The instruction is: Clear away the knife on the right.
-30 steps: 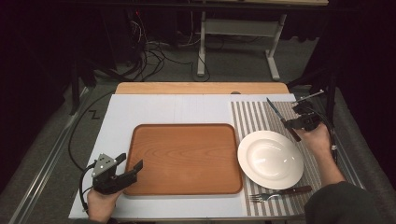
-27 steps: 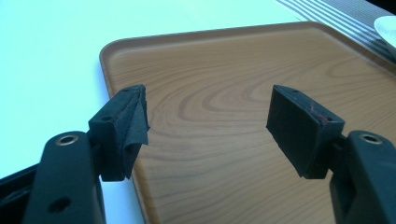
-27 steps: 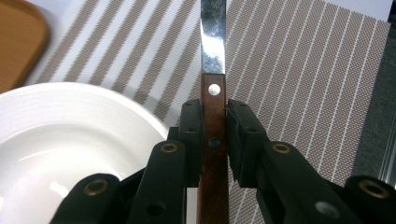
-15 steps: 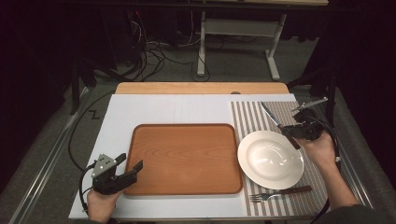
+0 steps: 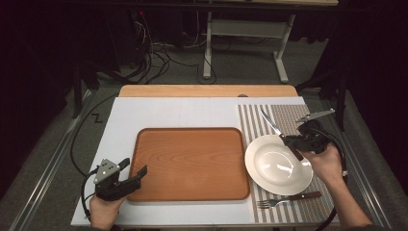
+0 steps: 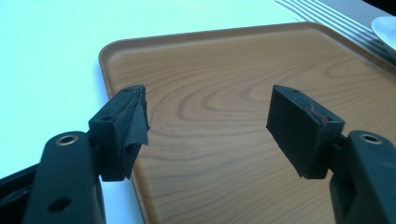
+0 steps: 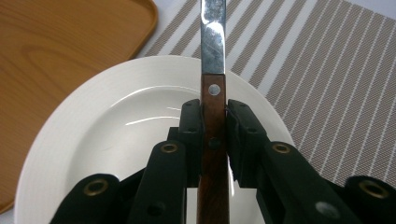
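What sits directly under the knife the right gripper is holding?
The knife, clamped by its wooden handle in the right gripper, hangs over the white plate; its blade reaches out over the striped placemat. The jaws hide the plate directly beneath the handle.

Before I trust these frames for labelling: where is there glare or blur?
Right gripper view: glare streaks on the knife blade and the white plate. Left gripper view: the wooden tray blurs toward its far edge. High view: dim surroundings, sheen on the plate.
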`<state>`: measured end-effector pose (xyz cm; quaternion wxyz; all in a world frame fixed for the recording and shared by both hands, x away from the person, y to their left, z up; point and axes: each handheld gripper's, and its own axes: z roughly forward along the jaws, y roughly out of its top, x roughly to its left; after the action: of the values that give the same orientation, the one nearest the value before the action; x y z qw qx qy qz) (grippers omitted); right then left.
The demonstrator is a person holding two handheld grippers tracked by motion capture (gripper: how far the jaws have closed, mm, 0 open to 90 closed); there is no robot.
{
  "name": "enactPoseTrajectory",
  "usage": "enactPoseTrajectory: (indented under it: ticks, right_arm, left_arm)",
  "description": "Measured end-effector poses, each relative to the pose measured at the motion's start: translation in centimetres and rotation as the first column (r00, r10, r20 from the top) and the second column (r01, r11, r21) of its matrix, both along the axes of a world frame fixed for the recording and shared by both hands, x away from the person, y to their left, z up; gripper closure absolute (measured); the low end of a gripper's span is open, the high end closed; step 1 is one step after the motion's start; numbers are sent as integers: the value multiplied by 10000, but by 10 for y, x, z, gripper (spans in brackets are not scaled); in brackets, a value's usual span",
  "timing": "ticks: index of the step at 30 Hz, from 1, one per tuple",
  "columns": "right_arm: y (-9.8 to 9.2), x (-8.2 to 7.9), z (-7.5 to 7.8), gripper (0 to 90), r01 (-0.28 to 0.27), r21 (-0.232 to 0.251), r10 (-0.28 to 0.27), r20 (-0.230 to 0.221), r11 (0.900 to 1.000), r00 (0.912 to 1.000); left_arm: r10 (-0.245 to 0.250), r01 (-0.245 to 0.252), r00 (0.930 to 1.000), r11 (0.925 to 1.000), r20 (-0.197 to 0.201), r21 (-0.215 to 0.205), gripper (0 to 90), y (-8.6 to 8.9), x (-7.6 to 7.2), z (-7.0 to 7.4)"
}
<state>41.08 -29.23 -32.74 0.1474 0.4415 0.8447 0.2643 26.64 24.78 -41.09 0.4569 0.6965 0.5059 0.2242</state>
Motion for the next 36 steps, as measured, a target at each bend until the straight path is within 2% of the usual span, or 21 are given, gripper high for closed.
enactPoseTrajectory:
  ticks: [9,19,23,36]
  right_arm:
    - [21,-12,2,780,-547,216,546,52,9983,9985]
    - [45,-21,1,780,-1184,309,1183,27,9925,9930]
    - [57,-25,-1,780,-1547,324,1549,-28,9874,9879]
    - [88,-34,-10,780,-2229,409,2243,-340,9740,9739]
  left_arm:
    - [-2,2,10000,10000,-2,-10,301,0,0,0]
    - [-13,13,10000,10000,9,-36,301,0,0,0]
    - [-12,12,10000,10000,11,-29,301,0,0,0]
    - [12,-11,10000,9999,17,-111,301,1,-1,0]
